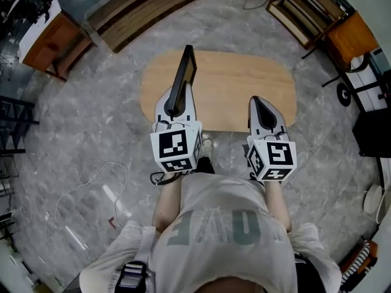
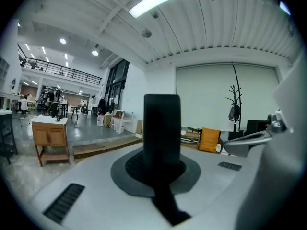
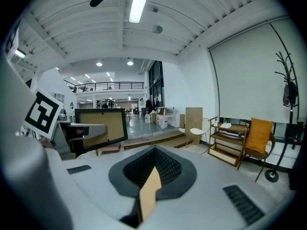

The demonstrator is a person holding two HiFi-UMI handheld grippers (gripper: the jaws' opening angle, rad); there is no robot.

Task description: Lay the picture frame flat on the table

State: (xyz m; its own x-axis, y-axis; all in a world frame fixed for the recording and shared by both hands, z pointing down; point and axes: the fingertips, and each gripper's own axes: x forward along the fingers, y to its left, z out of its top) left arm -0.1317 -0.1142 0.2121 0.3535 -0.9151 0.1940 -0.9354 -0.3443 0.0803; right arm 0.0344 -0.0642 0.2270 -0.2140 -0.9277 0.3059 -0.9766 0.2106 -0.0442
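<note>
Left gripper (image 1: pixel 175 105) clamped on the picture frame (image 1: pixel 185 72); in the left gripper view the frame's black edge (image 2: pixel 162 123) rose straight up from between the jaws, filling the gap. Right gripper (image 1: pixel 264 110) had its jaws drawn together on nothing. Its own view showed only a thin tan sliver in the slit (image 3: pixel 152 174), probably the tabletop seen through it.

Head view: frame stood edge-on, running from the left gripper toward upper centre, over the left part of the oval wooden table (image 1: pixel 244 84). Could not tell whether its lower edge touched the wood. Right gripper view, left of centre: frame (image 3: pixel 98 126) upright in landscape, tan face with black border.

Judged step: frame held on edge, lay-down not yet done.

Next move, as judged: tip the frame toward a broad face and lower it until it lies flush on the bare wood at centre frame, then part the left jaws. The right gripper was free to steady the far edge if it slid.
</note>
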